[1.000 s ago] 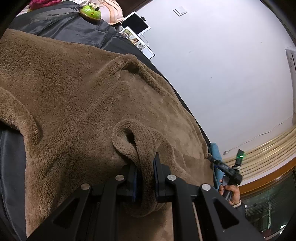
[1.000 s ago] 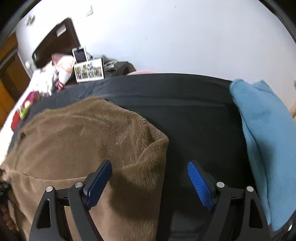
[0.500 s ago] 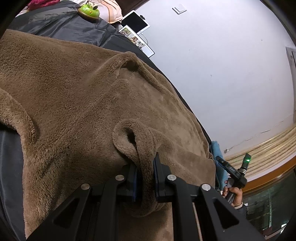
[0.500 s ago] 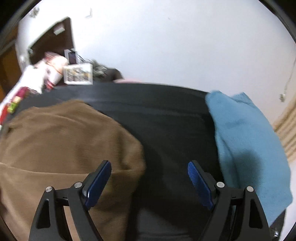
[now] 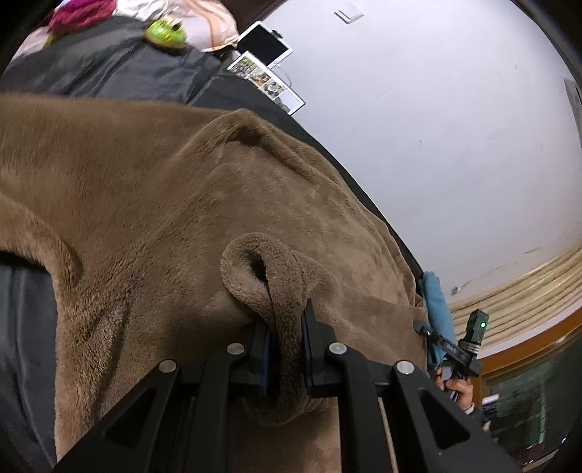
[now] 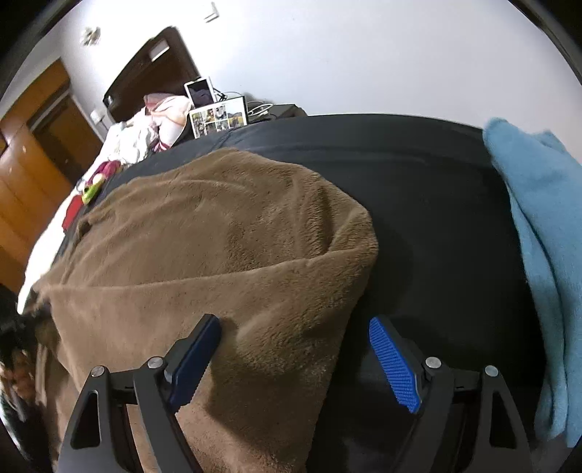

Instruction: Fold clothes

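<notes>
Between the left fingers [image 5: 267, 349] a brown fleece [image 5: 182, 203] fold sits pinched (right fingers [image 6: 394, 364] spread).

home bedroom: bed [image 6: 418, 174], headboard [image 6: 152, 69]

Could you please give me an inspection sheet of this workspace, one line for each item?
Surface: black cover spread over a bed.
Job's things: brown fleece garment lying spread on the cover, one bunched fold lifted; blue garment lying at the cover's right edge.
Clutter: green toy, pink bedding, photo sheet, tablet.
Grippers: left gripper shut on a fold of the brown fleece garment; right gripper open, hovering over the garment's right edge, touching nothing.
Cables: white cable beside the photo sheet.
Surroundings: white wall, dark headboard, wooden door.
</notes>
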